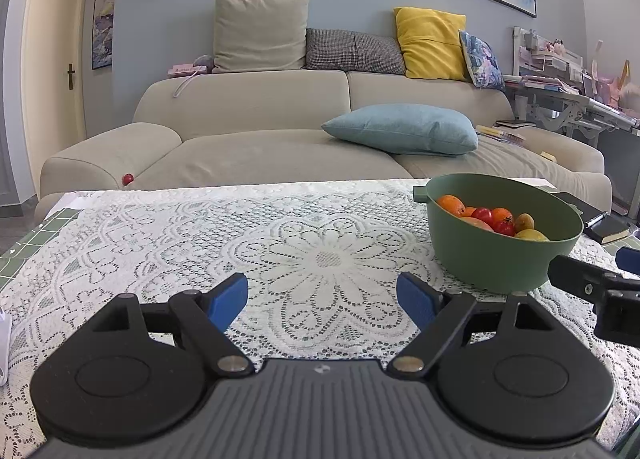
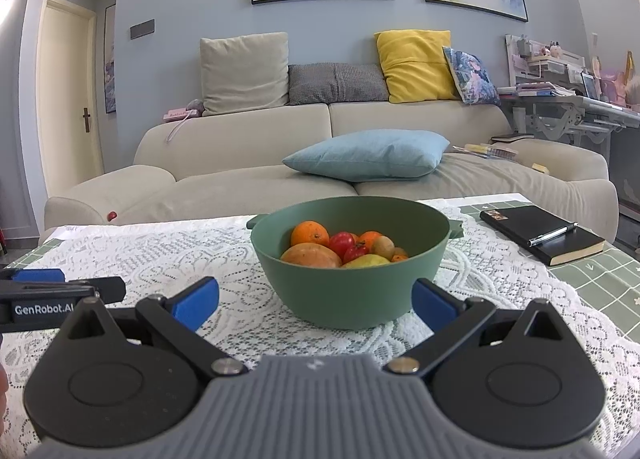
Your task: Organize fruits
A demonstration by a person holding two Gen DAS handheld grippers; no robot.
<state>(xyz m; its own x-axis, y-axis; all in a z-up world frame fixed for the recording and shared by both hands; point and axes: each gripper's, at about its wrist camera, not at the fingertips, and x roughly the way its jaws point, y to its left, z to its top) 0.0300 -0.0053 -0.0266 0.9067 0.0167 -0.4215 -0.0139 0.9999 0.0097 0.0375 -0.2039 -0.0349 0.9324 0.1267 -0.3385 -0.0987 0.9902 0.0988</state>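
A green bowl [image 2: 352, 295] stands on the lace-covered table right in front of my right gripper [image 2: 316, 299], whose blue pads are wide apart and empty on either side of the bowl's base. In it lie an orange [image 2: 309, 234], a mango [image 2: 310, 256], red tomatoes [image 2: 342, 243], a kiwi [image 2: 382, 245] and a yellow-green fruit [image 2: 368, 261]. In the left wrist view the bowl [image 1: 496, 255] is to the right of my left gripper [image 1: 322, 297], which is open and empty over the lace. One small red fruit [image 1: 127, 178] lies on the sofa seat.
A black notebook with a pen [image 2: 548, 235] lies on the table's right side. A beige sofa [image 2: 248, 175] with cushions stands behind the table. The lace cloth [image 1: 304, 255] covers the table, green mat at its edges. A cluttered desk [image 2: 572, 99] stands at the right.
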